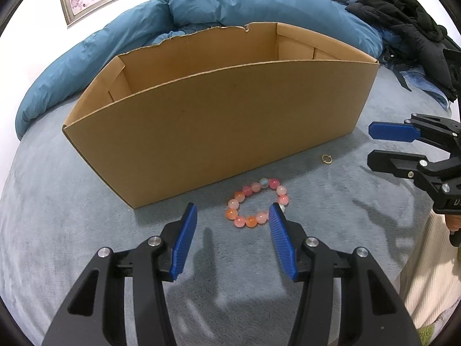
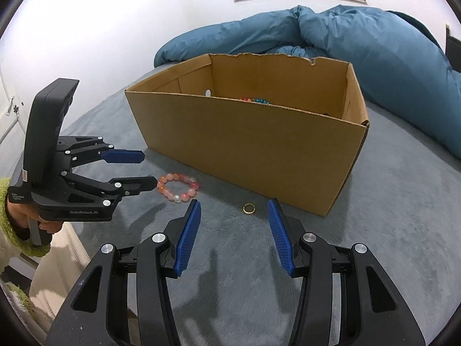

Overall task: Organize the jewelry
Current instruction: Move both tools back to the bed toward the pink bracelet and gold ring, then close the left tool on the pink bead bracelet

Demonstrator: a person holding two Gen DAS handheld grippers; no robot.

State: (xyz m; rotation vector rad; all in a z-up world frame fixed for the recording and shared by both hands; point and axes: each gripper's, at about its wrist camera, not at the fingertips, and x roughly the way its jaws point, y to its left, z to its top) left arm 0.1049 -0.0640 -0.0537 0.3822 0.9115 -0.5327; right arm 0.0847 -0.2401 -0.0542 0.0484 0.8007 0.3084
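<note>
Left gripper [image 1: 233, 213] spread, empty, angled down on the pink bead bracelet [image 1: 253, 204] at its 1 o'clock; right gripper [image 2: 233, 209] likewise empty over the gold ring [image 2: 248, 208] at 12. Pre-grasp step; next calls for closing carefully, then dropping into the cardboard box [image 2: 259, 144] beyond.

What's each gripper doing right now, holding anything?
Left gripper: open, empty, by the pink bead bracelet.
Right gripper: open, empty, lined up on the gold ring.
</note>
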